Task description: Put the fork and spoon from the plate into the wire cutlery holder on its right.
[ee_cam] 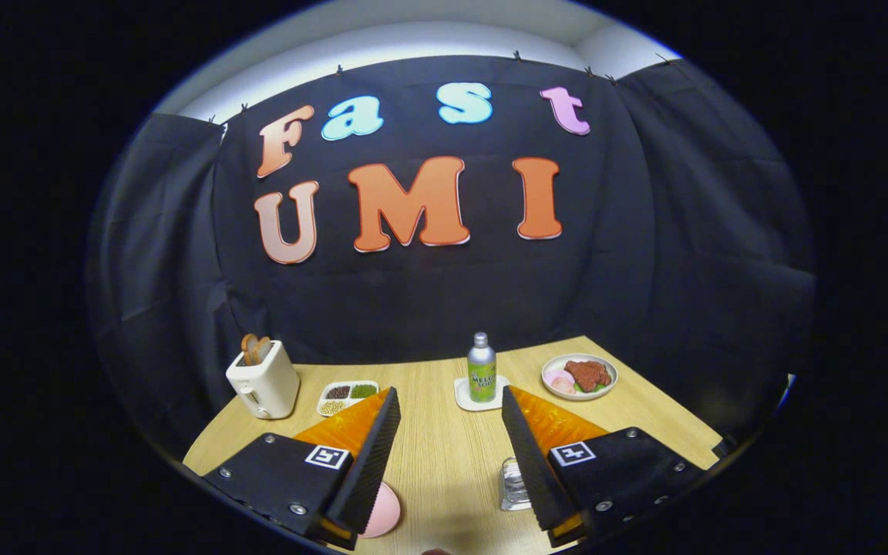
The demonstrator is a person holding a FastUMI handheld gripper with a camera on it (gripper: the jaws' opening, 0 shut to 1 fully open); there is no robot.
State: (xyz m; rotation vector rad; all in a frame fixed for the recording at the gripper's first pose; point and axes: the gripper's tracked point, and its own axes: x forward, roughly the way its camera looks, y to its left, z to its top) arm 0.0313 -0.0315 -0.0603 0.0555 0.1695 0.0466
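Dim booth lit from above, bright ceiling strip, sharp centre, strong fisheye bending toward the edges.

Bottle label: you have print on the bottle (pixel 481 371) just beyond the fingers, too small to read.
Gripper tags: your gripper (pixel 450 397), fingers spread wide apart, carries one square coded marker (pixel 327 456) per side, no words.

Gripper view: single fisheye riding on the gripper (pixel 448 412), raised above the near table (pixel 444 462) edge, facing level across the tabletop to the booth wall at 12 o'clock. Open fingers frame the bottom at 7 and 5 o'clock, empty.
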